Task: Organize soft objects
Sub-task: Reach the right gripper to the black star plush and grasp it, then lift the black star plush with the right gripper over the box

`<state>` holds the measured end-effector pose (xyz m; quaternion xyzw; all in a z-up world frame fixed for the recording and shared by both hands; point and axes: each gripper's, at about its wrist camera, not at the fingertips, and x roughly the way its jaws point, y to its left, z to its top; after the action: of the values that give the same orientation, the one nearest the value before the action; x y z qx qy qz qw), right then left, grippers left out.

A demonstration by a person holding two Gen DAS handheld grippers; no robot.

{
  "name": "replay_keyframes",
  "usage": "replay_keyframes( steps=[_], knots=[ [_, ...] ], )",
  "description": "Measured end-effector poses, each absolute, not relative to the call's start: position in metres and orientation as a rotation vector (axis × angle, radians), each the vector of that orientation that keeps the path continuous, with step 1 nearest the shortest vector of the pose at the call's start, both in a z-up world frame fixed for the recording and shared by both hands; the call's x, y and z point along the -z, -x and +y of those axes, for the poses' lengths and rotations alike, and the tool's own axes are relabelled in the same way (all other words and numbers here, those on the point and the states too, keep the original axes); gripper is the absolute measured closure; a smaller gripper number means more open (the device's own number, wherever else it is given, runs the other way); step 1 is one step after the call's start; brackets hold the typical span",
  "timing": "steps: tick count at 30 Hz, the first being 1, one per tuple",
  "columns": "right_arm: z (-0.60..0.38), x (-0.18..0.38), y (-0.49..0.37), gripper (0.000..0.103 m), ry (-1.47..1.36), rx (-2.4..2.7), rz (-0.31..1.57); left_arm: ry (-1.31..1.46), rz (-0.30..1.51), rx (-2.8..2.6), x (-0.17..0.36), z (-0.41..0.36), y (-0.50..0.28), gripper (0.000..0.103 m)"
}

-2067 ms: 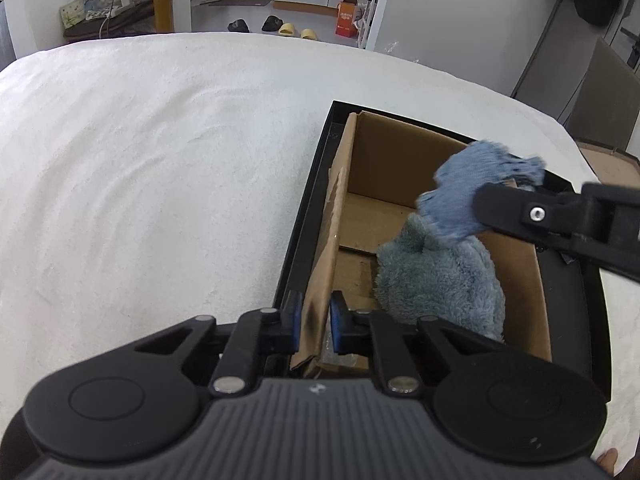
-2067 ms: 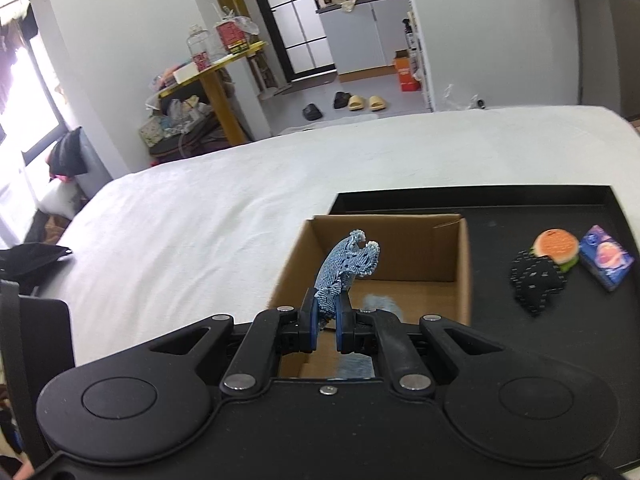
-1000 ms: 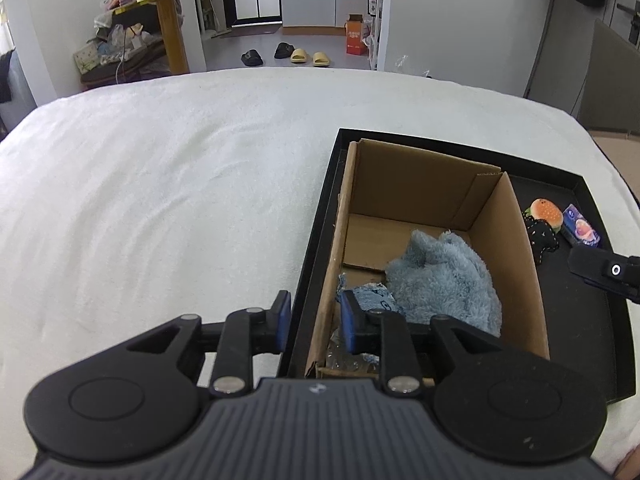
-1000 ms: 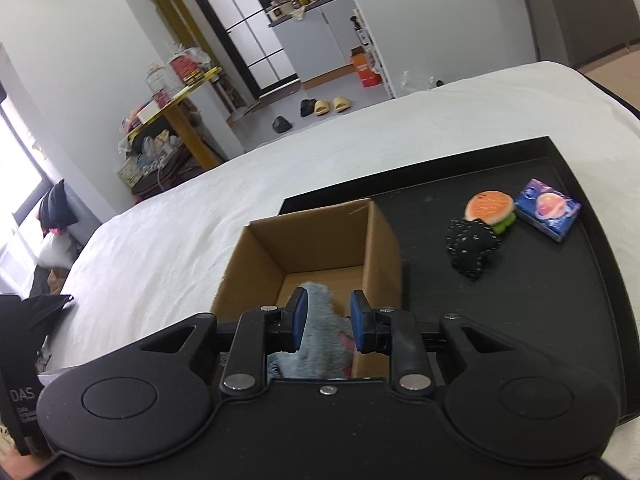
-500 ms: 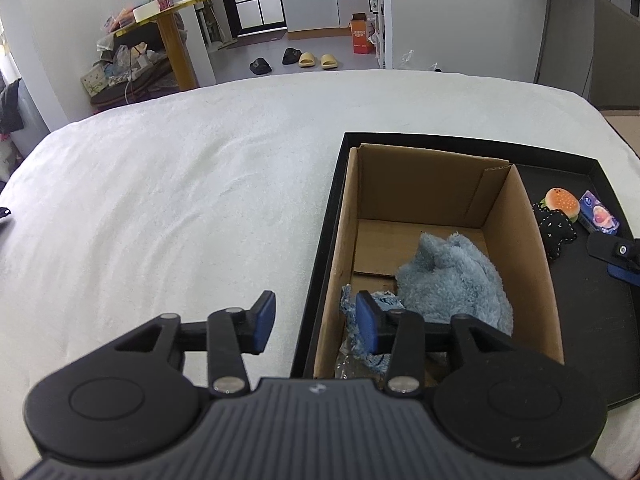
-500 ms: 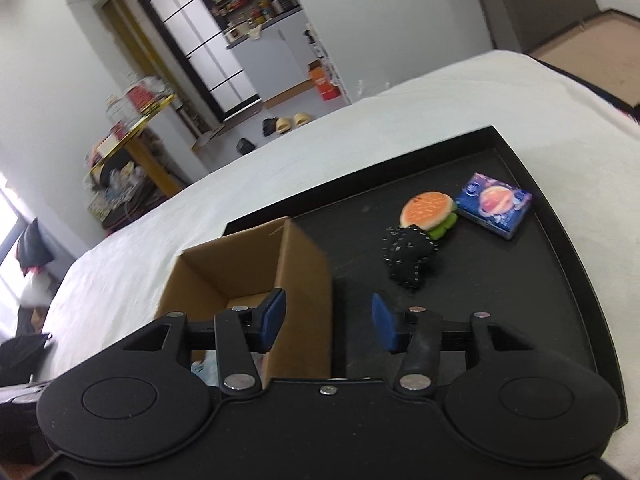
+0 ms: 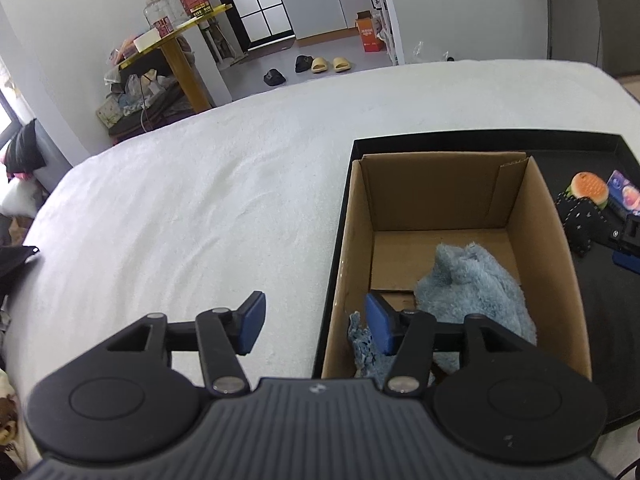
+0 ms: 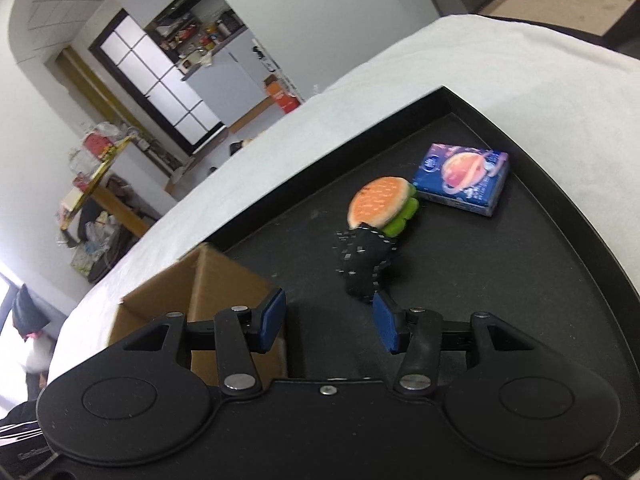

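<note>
Cardboard box is my landmark; it sits at the left end of the black tray on the white bed. Two seconds ago my right hand-held gripper pinched the blue knit cloth above the box; now that cloth lies in the box's near left corner, just beside the fluffy blue towel, which has stayed on the box floor. My right jaws have since swung clear of the box, to its right, over the bare tray. They opened in the last second and stand apart with nothing between them, the black studded toy just beyond the right pad.

My left hand-held gripper earlier clamped the box's near left wall. Its jaws have just been opening and now straddle that wall without pressing it, one pad over the bed, the other inside the box.

Right of the box, the studded toy touches the burger toy, and the blue packet lies just beyond the burger. The packet shows a planet picture; its print is too small to read. An orange carton on the floor far behind the box bears writing I cannot make out.

From my left camera the packet is half hidden behind my right gripper's tip, and my own left finger covers part of the knit cloth. From my right camera only a corner of the box shows, its contents unseen.
</note>
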<state>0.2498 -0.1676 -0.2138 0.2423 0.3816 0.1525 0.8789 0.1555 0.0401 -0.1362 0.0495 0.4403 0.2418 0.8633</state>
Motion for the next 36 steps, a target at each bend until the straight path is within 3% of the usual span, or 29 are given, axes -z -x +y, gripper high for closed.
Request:
replay_keyframes(
  steps=[22,24,25,28,36],
  knots=[
    [-0.160,0.242,-0.283,0.055,-0.502,-0.256,0.763,-0.212,0.977,-0.550,0.154,0.028,-0.180,0.048],
    [-0.160,0.242,-0.282,0.061,-0.485,-0.246,0.762,-0.214,0.979,-0.550,0.153,0.028,-0.179,0.048],
    [-0.161,0.241,-0.281,0.075,-0.480,-0.239,0.768,-0.216,0.978,-0.551,0.153,0.028,-0.179,0.048],
    [-0.165,0.241,-0.278,0.085,-0.486,-0.227,0.783,-0.216,0.971,-0.556,0.150,0.028,-0.177,0.048],
    [-0.174,0.233,-0.256,0.088,-0.442,-0.166,0.809,-0.172,0.960,-0.561,0.144,0.034,-0.161,0.048]
  ],
)
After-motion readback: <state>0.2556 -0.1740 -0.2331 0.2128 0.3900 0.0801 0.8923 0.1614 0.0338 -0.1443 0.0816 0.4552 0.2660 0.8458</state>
